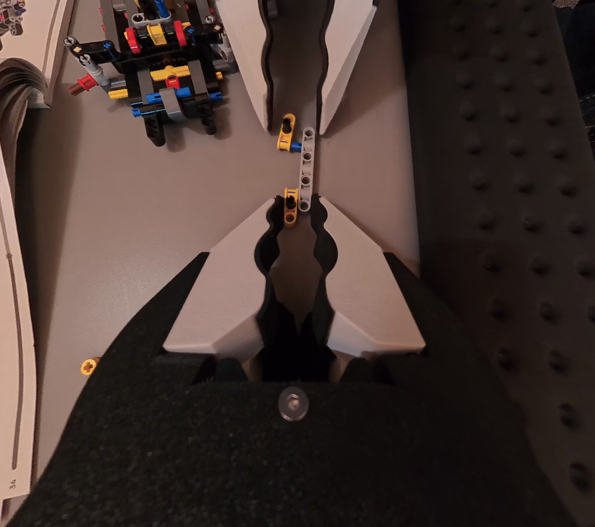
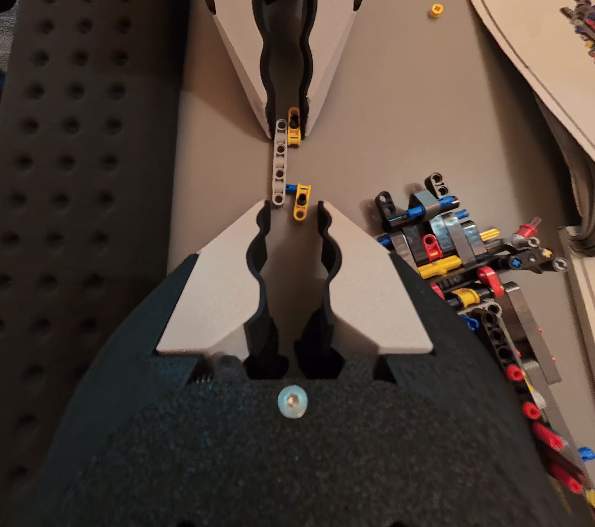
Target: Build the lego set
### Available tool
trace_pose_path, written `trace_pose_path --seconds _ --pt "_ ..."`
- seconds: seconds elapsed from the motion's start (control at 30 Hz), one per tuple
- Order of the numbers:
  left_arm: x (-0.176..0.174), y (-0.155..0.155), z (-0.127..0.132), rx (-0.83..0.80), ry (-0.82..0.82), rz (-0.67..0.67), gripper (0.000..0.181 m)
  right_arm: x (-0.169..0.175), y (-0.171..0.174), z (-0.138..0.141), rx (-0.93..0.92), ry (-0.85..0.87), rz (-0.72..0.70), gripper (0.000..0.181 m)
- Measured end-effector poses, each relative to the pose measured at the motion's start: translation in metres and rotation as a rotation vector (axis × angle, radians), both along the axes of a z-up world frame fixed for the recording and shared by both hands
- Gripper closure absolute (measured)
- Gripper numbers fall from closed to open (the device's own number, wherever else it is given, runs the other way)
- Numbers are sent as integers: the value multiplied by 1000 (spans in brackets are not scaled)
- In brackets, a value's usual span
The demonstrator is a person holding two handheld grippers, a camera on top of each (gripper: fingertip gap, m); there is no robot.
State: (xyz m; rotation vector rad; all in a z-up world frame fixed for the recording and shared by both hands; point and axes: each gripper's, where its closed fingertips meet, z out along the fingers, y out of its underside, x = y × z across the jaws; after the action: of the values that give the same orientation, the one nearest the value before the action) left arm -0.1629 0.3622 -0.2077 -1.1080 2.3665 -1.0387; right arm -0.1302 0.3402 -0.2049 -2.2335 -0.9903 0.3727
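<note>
My left gripper (image 1: 297,205) pinches one end of the grey beam (image 1: 306,168), with a yellow connector (image 1: 290,207) caught alongside it between the tips. My right gripper (image 2: 291,209) faces it tip to tip, fingers parted and holding nothing; the beam's other end and a second yellow connector (image 2: 301,202) (joined by a blue pin) sit just at its tips. The half-built model (image 1: 164,54) stands nearby on the table (image 1: 128,222), beside the instruction booklet (image 1: 19,350).
</note>
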Motion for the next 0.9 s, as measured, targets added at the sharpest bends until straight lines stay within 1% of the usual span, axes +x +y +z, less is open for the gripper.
trace_pose_path --seconds 0.07,0.13,0.2,0.4,0.47,0.73,0.9 --pt "0 0 0 2 -2 0 166 2 -1 6 18 21 -10 156" --pt "0 0 0 2 -2 0 166 5 -2 8 12 39 -19 166" --pt "0 0 0 1 -1 0 166 9 -2 4 5 21 -31 166" --pt "0 0 0 1 -1 -1 166 8 2 0 26 -32 -24 169" --pt "0 0 0 0 -1 -2 166 8 3 -2 37 -66 -23 174" --pt "-1 -1 0 1 -2 -4 166 9 0 -2 0 -39 -14 175" --pt "-1 -1 0 -1 0 -6 166 8 1 -2 11 -44 -13 175"
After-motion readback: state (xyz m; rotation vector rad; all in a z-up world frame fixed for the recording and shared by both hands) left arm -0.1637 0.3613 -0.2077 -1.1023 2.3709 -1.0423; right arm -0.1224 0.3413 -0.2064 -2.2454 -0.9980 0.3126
